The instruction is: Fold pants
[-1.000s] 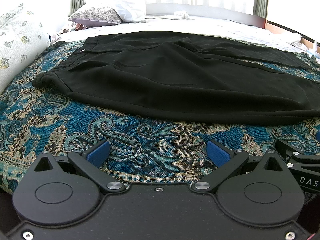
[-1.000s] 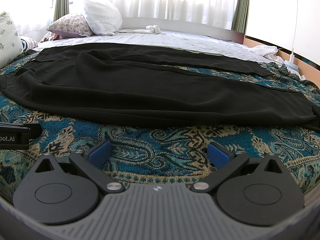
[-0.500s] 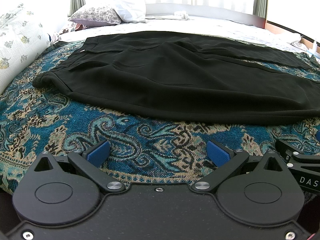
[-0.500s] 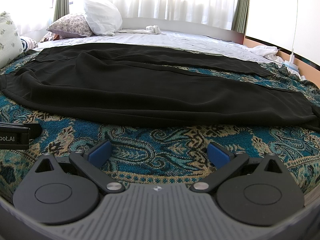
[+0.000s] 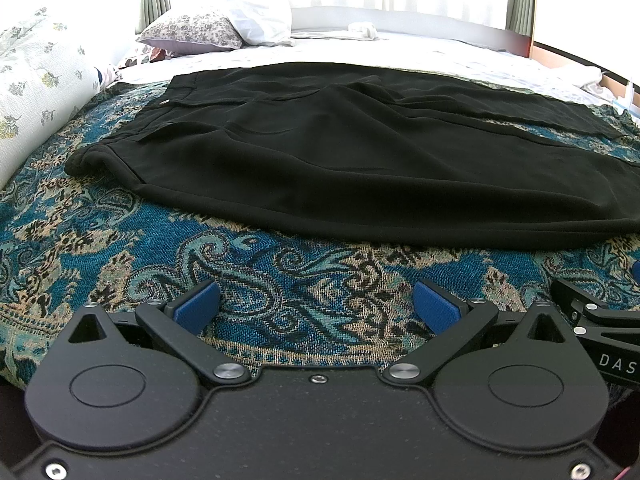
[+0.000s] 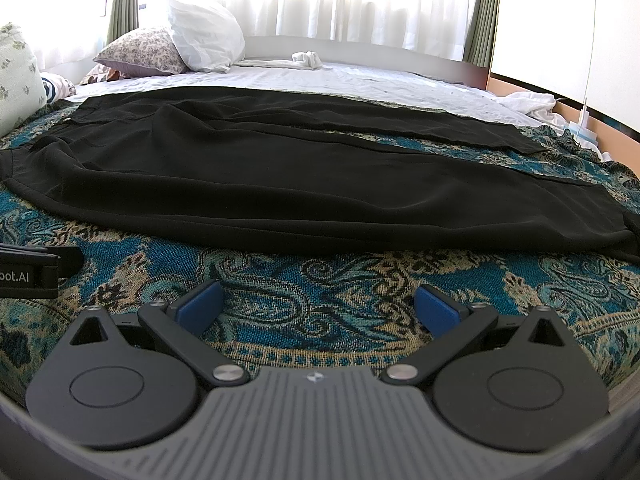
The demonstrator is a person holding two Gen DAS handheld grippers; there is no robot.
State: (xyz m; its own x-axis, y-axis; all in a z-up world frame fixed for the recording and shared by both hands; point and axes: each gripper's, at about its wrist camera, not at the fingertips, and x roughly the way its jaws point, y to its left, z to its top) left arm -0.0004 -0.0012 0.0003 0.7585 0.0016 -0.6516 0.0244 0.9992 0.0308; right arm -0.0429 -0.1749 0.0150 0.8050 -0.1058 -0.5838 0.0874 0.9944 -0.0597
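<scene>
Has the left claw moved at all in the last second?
No. The left claw sits at the same spot over the blue patterned bedspread, short of the black pants.

Left gripper (image 5: 316, 308): matte black speckled body, two round black hubs, black linkage arms on silver pivot pins, blue rectangular finger pads (image 5: 196, 307), silver screws at the corners.

Right gripper (image 6: 318, 307): ribbed grey housing, otherwise matching black hubs, arms, silver pins, blue pads (image 6: 437, 309).
</scene>
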